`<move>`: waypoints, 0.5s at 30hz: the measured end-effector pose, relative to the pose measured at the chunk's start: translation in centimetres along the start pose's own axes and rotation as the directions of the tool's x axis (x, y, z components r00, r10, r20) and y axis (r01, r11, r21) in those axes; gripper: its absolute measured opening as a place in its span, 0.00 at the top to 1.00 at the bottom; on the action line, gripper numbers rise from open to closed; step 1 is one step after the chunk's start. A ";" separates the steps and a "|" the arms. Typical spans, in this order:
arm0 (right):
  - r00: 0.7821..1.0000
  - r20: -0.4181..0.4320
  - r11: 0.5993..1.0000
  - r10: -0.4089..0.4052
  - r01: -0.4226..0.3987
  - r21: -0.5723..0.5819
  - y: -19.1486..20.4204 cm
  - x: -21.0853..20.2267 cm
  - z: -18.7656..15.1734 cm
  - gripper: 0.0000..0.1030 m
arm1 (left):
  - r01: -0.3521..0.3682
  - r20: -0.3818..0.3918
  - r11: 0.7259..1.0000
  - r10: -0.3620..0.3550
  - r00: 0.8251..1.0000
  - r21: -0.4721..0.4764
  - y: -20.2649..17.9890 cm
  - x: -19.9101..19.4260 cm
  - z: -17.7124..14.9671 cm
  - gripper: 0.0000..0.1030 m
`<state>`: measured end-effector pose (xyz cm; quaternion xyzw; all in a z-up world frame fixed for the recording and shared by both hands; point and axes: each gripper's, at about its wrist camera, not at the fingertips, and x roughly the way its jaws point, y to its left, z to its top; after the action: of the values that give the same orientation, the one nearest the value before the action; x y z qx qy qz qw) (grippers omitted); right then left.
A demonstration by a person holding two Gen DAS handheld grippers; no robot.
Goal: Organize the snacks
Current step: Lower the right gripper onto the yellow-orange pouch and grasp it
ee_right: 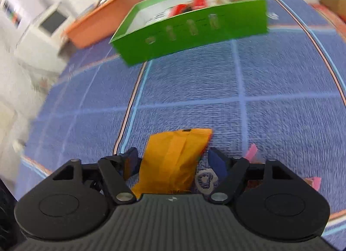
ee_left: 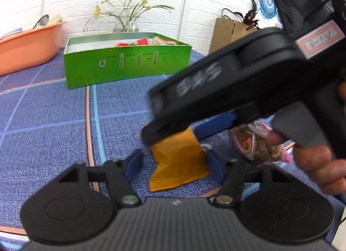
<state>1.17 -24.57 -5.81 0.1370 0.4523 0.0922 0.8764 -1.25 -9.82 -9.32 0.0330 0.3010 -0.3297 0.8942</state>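
A blue woven tablecloth [ee_left: 54, 121] with pale grid lines carries an open green cardboard box [ee_left: 127, 65] already holding wrapped snacks. Nearer lies a flat orange foil snack packet [ee_left: 179, 164], light, crinkly and likely slippery, best pinched at its crimped edge. The left gripper [ee_left: 175, 166] brackets it without pressing; the right gripper [ee_right: 173, 162] straddles it too, jaws apart.
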 end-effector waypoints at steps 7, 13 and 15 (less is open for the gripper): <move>0.999 0.042 0.999 0.030 -0.032 0.041 -0.3 0.1 -0.5 0.21 | -0.001 -0.002 1.000 0.001 1.000 -0.013 0.3 -0.3 0.1 0.52; 0.995 0.092 0.997 0.039 -0.045 0.059 -0.1 -0.8 -1.5 0.25 | -0.007 0.002 1.000 0.007 1.000 -0.012 0.6 -0.7 0.3 0.52; 0.993 0.107 0.997 0.049 -0.056 0.062 0.2 -1.0 -1.5 0.25 | -0.012 0.009 1.000 0.012 1.000 -0.010 0.7 -1.0 0.5 0.52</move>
<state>-0.62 -24.43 -5.81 0.1818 0.4044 0.0934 0.8915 -1.17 -8.83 -8.44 0.0290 0.2981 -0.3230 0.8978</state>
